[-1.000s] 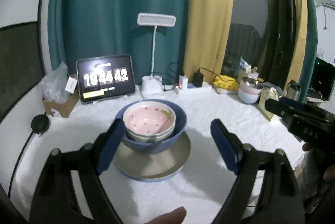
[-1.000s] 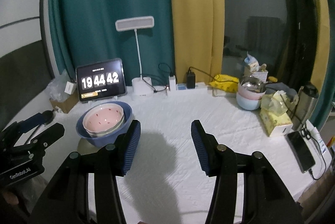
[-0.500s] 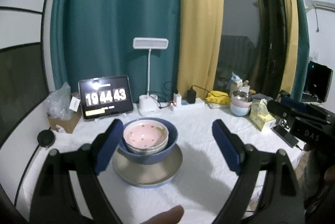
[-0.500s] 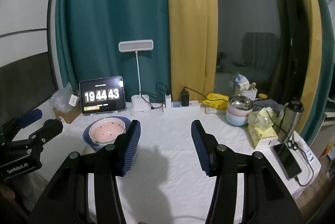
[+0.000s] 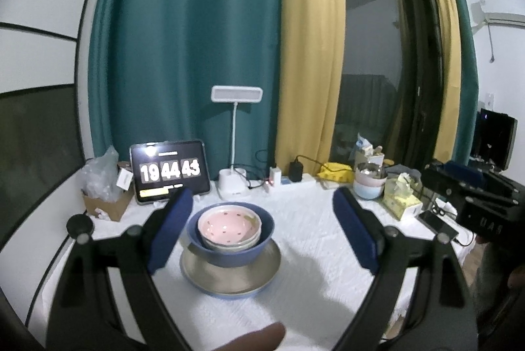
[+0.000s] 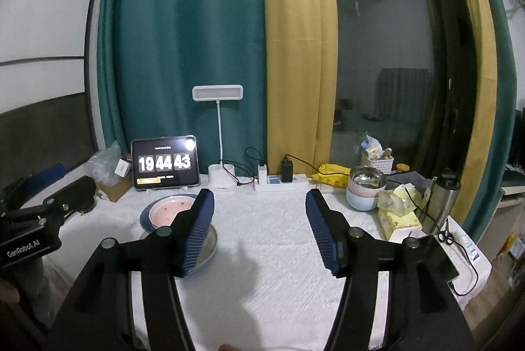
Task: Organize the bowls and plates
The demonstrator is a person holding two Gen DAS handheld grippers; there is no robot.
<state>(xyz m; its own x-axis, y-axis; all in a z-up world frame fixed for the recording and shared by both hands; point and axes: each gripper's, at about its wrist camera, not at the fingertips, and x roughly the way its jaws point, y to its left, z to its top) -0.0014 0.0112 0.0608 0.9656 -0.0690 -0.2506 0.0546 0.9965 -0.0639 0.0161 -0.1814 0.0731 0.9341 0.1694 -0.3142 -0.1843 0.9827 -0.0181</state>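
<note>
A pink bowl [image 5: 229, 223] is nested with a paler bowl inside a blue bowl [image 5: 229, 249], which is set on a round plate [image 5: 229, 275] toward the left edge of the white-covered table [image 5: 311, 295], in front of a tablet clock [image 5: 170, 171]. The left gripper [image 5: 261, 233] is held wide open above the stack, nothing being gripped. The right gripper [image 6: 259, 229] is likewise spread and empty over the middle of the table, with a second stack of bowls [image 6: 366, 190] seen near the far right corner.

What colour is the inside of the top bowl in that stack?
Pink with small dark red spots; the top bowl shows best in the left wrist view.
</note>
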